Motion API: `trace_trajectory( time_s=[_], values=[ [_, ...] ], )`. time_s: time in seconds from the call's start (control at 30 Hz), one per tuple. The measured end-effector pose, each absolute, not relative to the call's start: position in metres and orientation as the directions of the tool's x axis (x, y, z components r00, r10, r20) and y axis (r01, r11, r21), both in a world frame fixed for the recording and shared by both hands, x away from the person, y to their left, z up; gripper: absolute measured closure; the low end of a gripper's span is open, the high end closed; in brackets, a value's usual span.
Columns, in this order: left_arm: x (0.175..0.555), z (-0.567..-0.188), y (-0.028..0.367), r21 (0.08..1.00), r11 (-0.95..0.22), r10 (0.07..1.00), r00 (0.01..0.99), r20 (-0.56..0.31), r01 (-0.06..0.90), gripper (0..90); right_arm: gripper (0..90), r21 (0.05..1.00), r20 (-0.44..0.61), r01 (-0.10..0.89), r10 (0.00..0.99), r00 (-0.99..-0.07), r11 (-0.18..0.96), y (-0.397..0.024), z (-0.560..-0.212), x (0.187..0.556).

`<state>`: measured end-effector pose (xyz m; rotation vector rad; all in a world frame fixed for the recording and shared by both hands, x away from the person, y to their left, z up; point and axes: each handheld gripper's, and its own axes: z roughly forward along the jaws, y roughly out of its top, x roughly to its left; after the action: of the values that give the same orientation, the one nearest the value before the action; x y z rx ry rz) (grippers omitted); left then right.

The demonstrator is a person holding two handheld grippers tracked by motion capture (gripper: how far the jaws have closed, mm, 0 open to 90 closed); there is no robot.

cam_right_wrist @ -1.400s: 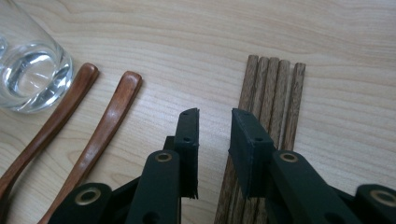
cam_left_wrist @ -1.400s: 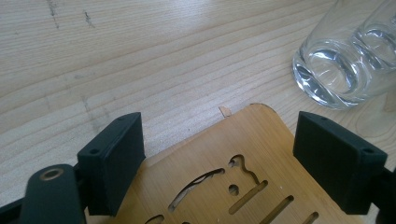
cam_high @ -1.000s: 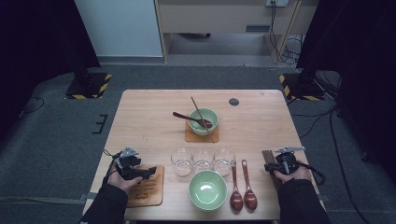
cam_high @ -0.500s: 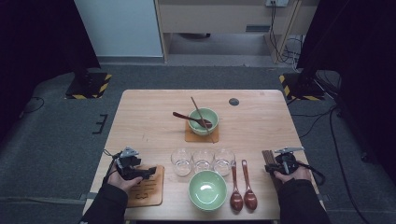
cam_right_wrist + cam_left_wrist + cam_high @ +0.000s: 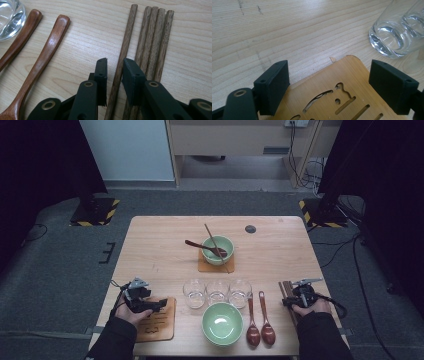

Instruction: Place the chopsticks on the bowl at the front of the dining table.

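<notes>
- While the right gripper (image 5: 288, 301) rests near the table's (image 5: 150, 250) near right corner, its jaws stand narrow around one wooden chopstick (image 5: 121, 60); in the right gripper view a thin gap shows on each side of the stick, so I cannot tell whether the pads press on it.
- That chopstick lies slightly apart from three more chopsticks (image 5: 155, 45), which lie packed side by side just right of it, close to the table's right edge.
- Left of the chopsticks, bare wood separates them from two brown wooden spoons (image 5: 259, 320), which lie side by side with their bowls toward the near edge.
- The left gripper (image 5: 159, 305) hovers over a cut-out wooden coaster (image 5: 159, 327) at the near left, its jaws spread wide with nothing between them but the coaster's far edge below.
- Three clear glasses (image 5: 217, 291) stand in a row just right of the coaster, touching or nearly so; the nearest glass (image 5: 390, 37) shows beyond the left gripper's right jaw.
- An empty green bowl (image 5: 222, 322) sits at the near edge, between coaster and spoons.
- A second green bowl (image 5: 218, 249) stands on a coaster at mid-table, holding a spoon and a chopstick.
- The table's far left and far right parts lie open, save a small dark disc (image 5: 250, 229) near the far edge.
</notes>
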<state>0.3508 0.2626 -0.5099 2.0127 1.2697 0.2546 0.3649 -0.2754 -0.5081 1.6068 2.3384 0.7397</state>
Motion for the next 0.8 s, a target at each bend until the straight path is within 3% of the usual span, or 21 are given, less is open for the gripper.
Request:
trace_trajectory(
  time_s=[0.37,0.8],
  values=[
    [0.3508,-0.5099,0.2628,0.669,-0.247,0.846,0.493,-0.205,0.701,16.3,73.0,0.488,0.06,0.81,0.914,-0.402,0.324,-0.2701,-0.5061,0.3624],
    [0.3507,-0.5098,0.2625,0.67,-0.248,0.845,0.494,-0.203,0.7,16.4,82.5,0.494,0.031,0.819,0.936,-0.351,0.291,-0.2679,-0.5068,0.3603]
  ],
)
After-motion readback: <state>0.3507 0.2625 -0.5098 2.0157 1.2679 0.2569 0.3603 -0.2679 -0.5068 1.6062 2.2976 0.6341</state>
